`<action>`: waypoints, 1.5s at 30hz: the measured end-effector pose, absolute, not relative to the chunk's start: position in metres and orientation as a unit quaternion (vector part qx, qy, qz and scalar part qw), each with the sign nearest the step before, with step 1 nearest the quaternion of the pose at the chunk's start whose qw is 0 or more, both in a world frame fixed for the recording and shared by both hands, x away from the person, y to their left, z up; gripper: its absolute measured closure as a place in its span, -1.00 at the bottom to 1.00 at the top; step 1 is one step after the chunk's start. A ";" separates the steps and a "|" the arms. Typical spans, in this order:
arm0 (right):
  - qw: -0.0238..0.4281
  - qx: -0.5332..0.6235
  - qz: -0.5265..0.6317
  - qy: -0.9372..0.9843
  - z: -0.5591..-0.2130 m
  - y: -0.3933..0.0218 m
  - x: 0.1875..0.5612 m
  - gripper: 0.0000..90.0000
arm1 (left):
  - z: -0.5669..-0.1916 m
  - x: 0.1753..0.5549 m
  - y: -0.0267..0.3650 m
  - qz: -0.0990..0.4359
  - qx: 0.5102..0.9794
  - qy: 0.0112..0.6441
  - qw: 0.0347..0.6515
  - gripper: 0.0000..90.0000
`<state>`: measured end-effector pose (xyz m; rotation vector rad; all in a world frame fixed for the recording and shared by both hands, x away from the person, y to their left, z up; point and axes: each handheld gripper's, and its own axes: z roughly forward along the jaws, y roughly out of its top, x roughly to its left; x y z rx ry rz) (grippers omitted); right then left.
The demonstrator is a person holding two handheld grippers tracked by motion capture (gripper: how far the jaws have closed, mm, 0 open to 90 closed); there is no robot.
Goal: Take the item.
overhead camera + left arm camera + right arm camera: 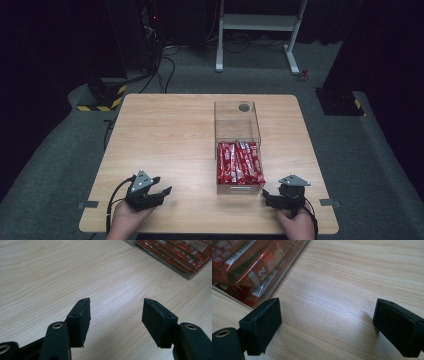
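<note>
In the high view, a clear box (239, 150) stands on the wooden table (165, 145), right of the middle. Its near half is packed with red snack sticks (240, 164) lying side by side; its far half, under a clear lid with a round hole, holds nothing visible. The left gripper (159, 192) rests on the table well to the left of the box, near the table's front edge, with its jaws aimed toward the box. The right gripper (265, 196) sits just beside the box's near right corner, jaws pointing left toward it.

In the left gripper view, the left gripper's (116, 315) jaws stand apart over bare wood with nothing between them; the box's corner with red sticks (180, 253) lies ahead, well apart from the jaws.

In the right gripper view, the right gripper's (327, 322) jaws are spread wide over bare table, gripping nothing. The box's clear wall (279, 277) and its red sticks (249, 267) lie just beyond the left-hand jaw.
</note>
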<state>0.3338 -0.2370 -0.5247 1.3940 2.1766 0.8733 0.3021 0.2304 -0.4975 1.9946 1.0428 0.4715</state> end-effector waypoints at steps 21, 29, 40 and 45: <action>0.204 0.497 0.314 0.783 -0.525 -0.237 0.333 -0.82 | -0.483 0.298 0.202 0.186 0.787 0.385 0.444 -0.12; 0.204 0.495 0.314 0.784 -0.525 -0.237 0.333 -0.82 | -0.476 0.298 0.191 0.193 0.784 0.375 0.456 -0.12; 0.204 0.494 0.314 0.785 -0.525 -0.237 0.333 -0.81 | -0.463 0.309 0.174 0.191 0.787 0.362 0.462 -0.12; 0.204 0.493 0.314 0.785 -0.525 -0.237 0.333 -0.81 | -0.456 0.314 0.164 0.189 0.787 0.354 0.468 -0.12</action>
